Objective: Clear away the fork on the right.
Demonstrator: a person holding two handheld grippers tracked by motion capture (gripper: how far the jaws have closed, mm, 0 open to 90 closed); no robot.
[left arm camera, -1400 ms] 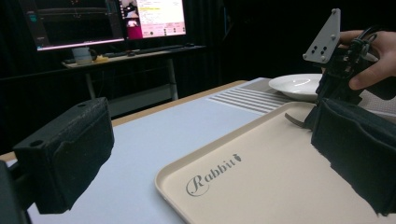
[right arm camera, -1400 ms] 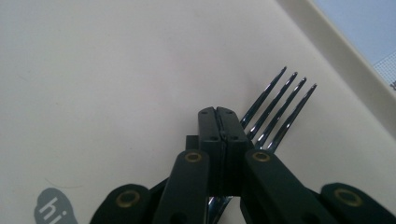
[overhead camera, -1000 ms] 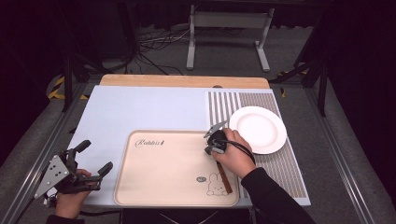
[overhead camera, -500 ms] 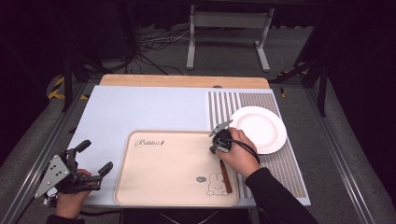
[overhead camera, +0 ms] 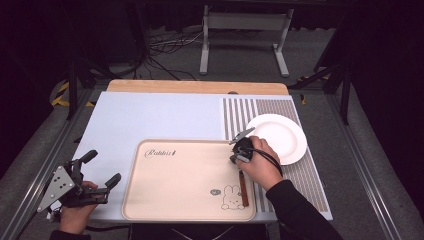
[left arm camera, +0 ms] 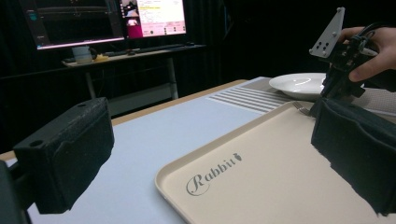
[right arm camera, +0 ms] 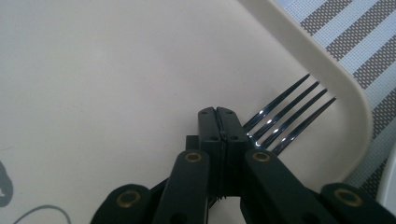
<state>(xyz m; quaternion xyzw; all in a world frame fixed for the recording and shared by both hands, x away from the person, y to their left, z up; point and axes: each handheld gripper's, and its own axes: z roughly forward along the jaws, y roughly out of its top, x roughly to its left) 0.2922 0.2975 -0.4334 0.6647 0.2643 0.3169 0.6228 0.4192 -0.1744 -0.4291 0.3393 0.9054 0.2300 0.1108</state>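
The tray point(overhead camera: 185, 180) is set at the table's point(overhead camera: 150, 120) near edge. The fork point(right arm camera: 285, 119) is laid in the tray by its right rim. The plate point(overhead camera: 280, 137) is placed beyond, toward the right edge.

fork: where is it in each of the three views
high view: fork lies along the tray's right edge, handle toward the person, tines under the right gripper.
left gripper view: tines on the tray's far side, below that gripper.
right gripper view: tines just right of the shut jaws.
shared landmark: the tray's rounded corner nearest the plate.
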